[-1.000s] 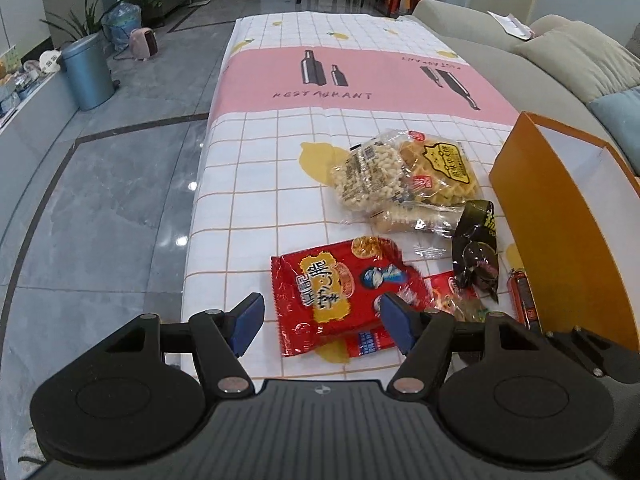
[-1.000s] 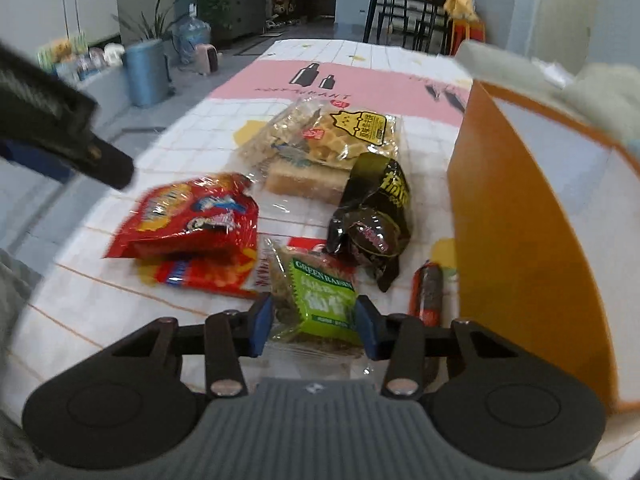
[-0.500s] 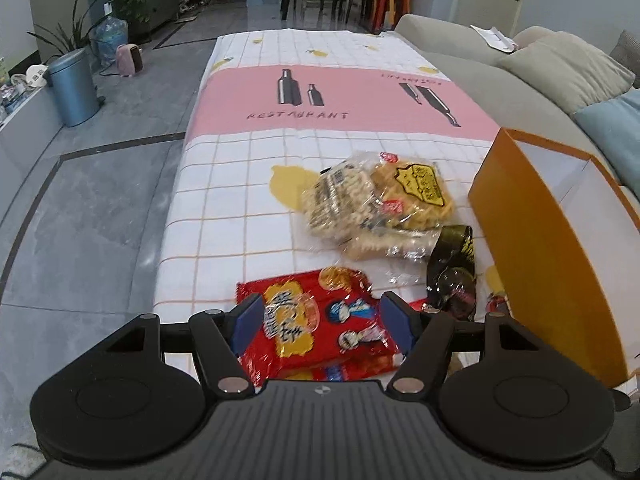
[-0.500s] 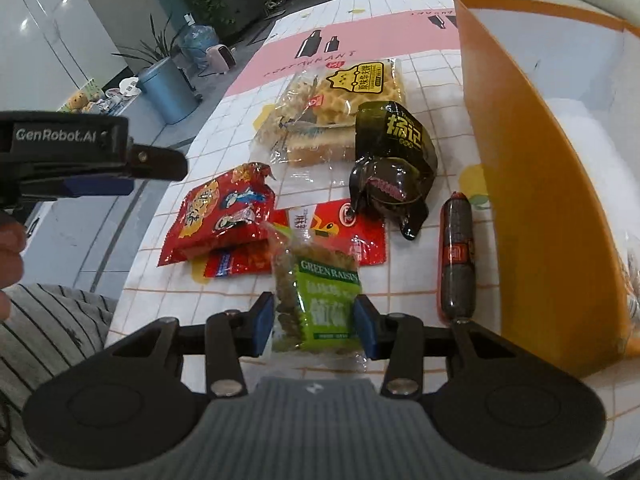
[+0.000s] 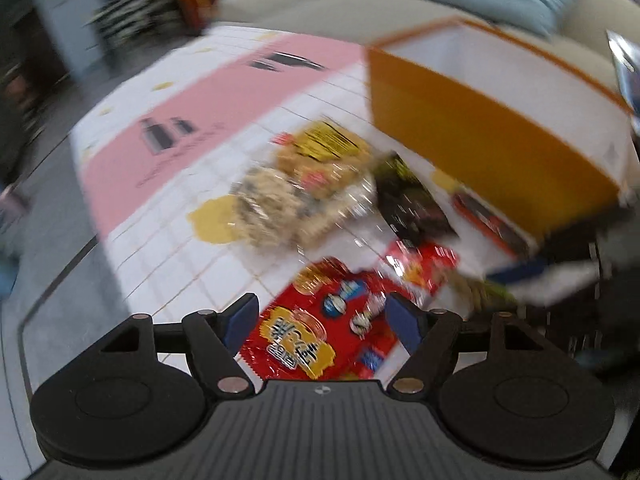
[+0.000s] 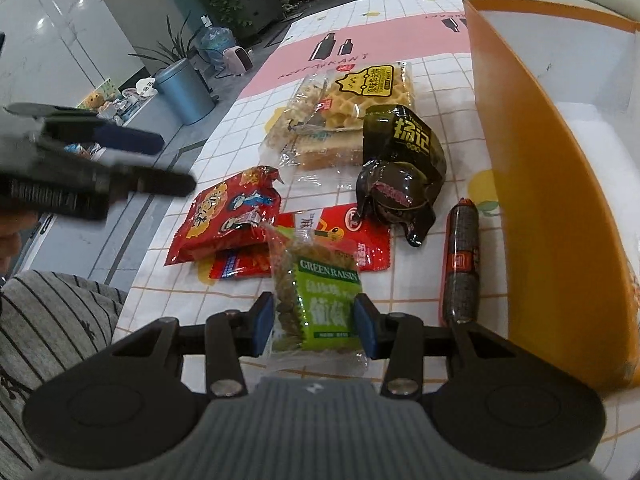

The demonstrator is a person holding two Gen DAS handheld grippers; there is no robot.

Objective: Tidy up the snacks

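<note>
My right gripper (image 6: 314,320) is shut on a green raisin pack (image 6: 320,292), held just above the tablecloth near the front edge. My left gripper (image 5: 322,310) hovers over a red snack bag (image 5: 304,340). Its jaws are opening, the bag lies below and between them, and the pads do not press on it. That view is blurred. An orange box (image 6: 540,200) with a white inside stands open at the right. Beside it lie a dark sausage (image 6: 462,260), a black pack (image 6: 400,160), a flat red sachet (image 6: 352,236) and clear waffle packs (image 6: 348,112).
The checked tablecloth (image 6: 360,44) ends at the left, where grey floor and a blue bin (image 6: 184,88) show. A person's striped clothing (image 6: 48,320) is at the lower left. A sofa (image 5: 360,8) runs behind the box.
The left gripper has rolled so its view tilts, and its jaws stand wider, with the red bag now under them. The right gripper still holds the raisin pack and has shifted slightly.
</note>
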